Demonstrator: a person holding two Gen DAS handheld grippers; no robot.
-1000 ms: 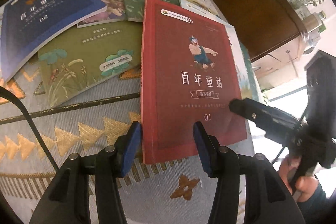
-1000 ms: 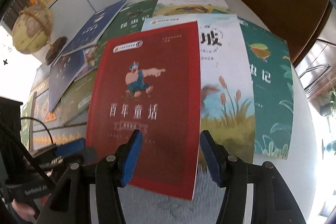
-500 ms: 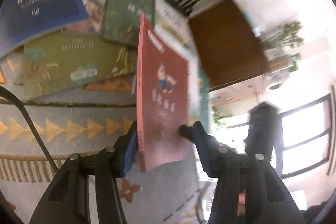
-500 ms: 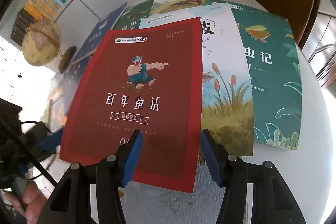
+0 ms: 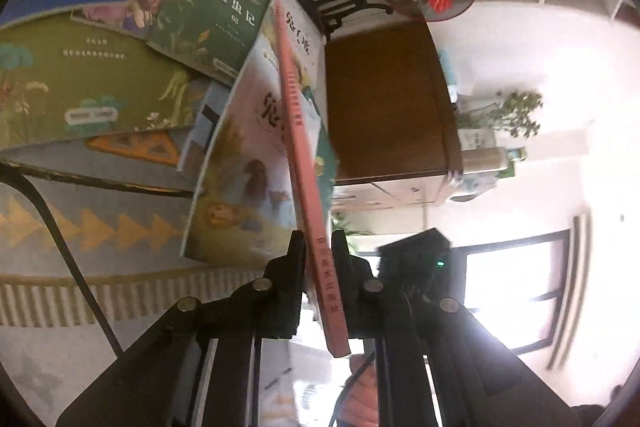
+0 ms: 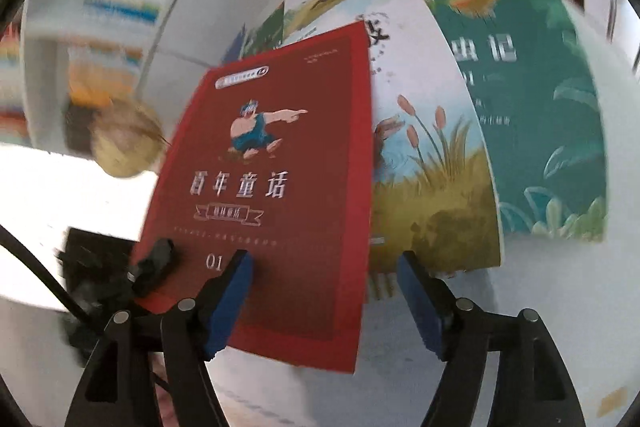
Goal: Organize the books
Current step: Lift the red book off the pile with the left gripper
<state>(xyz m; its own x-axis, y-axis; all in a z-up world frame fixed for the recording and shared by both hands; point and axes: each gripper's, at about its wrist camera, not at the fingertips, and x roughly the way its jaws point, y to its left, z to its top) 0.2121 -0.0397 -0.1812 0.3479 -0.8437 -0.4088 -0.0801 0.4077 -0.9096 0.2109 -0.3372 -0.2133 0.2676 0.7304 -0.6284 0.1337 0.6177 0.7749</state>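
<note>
The left gripper (image 5: pixel 318 259) is clenching a thin red book (image 6: pixel 276 187) by its spine edge. The right gripper (image 6: pixel 324 291) is gaping, its jaws just widened, pads off the glossy cover; the shelves behind are blurring

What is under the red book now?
The red book, clamped by the left gripper, overlaps a reed-cover book; a teal book lies beyond. That book's left part is hidden.

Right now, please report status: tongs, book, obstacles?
Left tongs shut on thin red paperback book, lifted edge-on. Right tongs open, widening, empty. Nothing blocking.
</note>
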